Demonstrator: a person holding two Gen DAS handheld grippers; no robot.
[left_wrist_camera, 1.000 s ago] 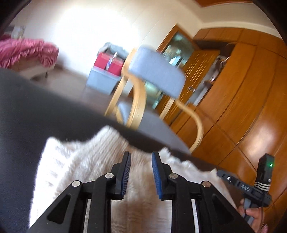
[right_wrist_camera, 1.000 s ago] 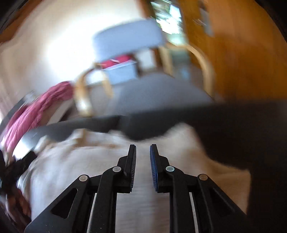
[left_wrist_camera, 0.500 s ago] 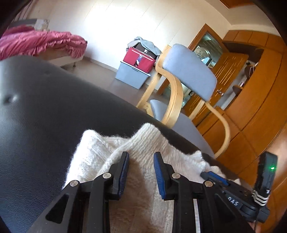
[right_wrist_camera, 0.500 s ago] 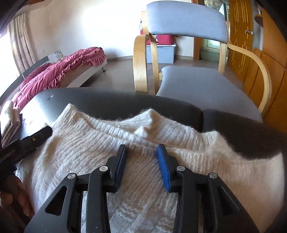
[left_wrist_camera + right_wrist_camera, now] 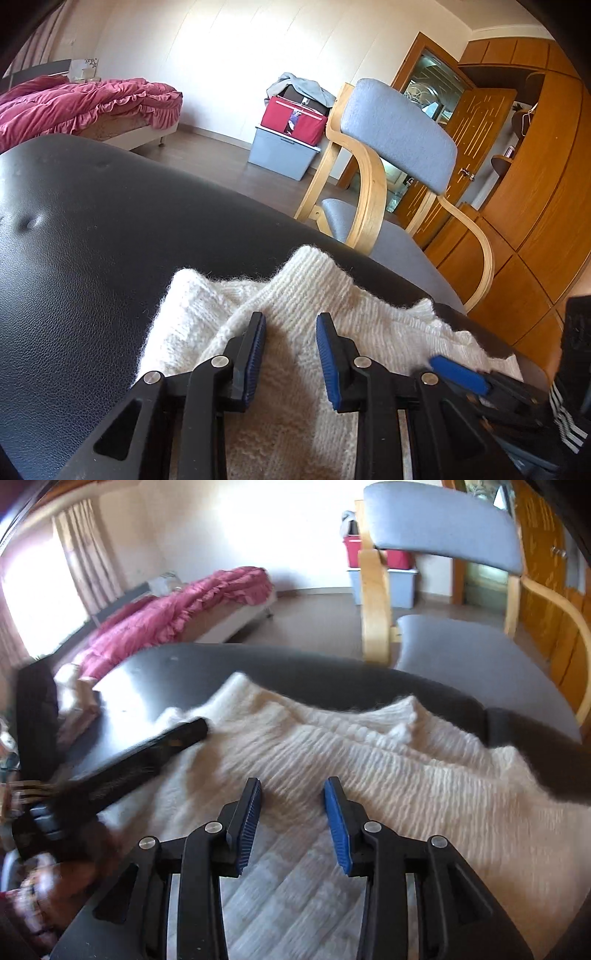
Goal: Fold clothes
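Two grippers hover over a white knit sweater (image 5: 295,373) spread on a black leather surface (image 5: 92,258). Above the sweater's near part, the left gripper (image 5: 290,356) has its blue pads parted, with nothing pinched between them. The right gripper (image 5: 292,825), over the sweater's middle, is likewise released, jaws apart above the knit. Beyond the sweater's far edge stands a grey-cushioned wooden chair (image 5: 399,125); a bed with a pink cover (image 5: 74,107) lies farther off.
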